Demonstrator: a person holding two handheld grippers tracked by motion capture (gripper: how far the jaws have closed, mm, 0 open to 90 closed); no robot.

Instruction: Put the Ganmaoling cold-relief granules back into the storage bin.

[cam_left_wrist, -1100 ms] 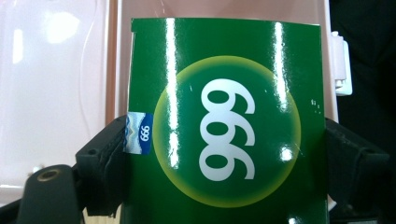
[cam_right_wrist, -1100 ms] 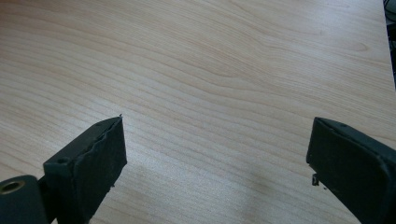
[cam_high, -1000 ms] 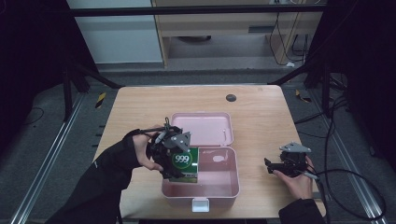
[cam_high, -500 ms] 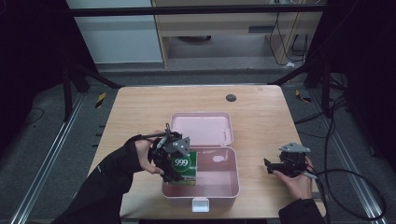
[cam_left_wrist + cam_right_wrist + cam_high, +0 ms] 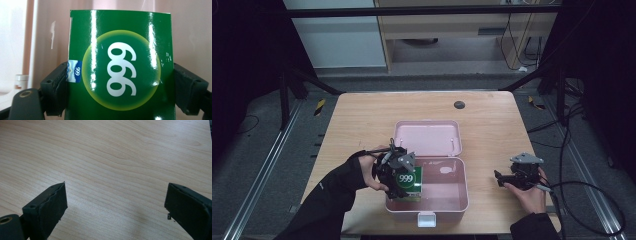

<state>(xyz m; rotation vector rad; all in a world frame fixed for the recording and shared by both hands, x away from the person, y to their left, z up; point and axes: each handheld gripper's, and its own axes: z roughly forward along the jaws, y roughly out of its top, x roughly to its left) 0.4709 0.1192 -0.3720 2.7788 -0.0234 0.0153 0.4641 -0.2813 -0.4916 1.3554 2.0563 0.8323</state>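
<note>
The left tool [image 5: 117, 82] pinches the green box [image 5: 120, 65]; lower it flat into the pink case [image 5: 452, 200]. The right tool [image 5: 116, 207] is spread.

The left gripper [image 5: 399, 172] is black with a grey three-cornered plate on top. Each of its two jaws ends in a dark, square-edged pad [image 5: 56, 91] with a small screw hole just behind the gripping face (a brass-ringed hole sits farther back). The right gripper [image 5: 502, 178] matches, trailing a black cable [image 5: 592, 200]. Both the person's forearms wear black sleeves [image 5: 324, 200].
</note>
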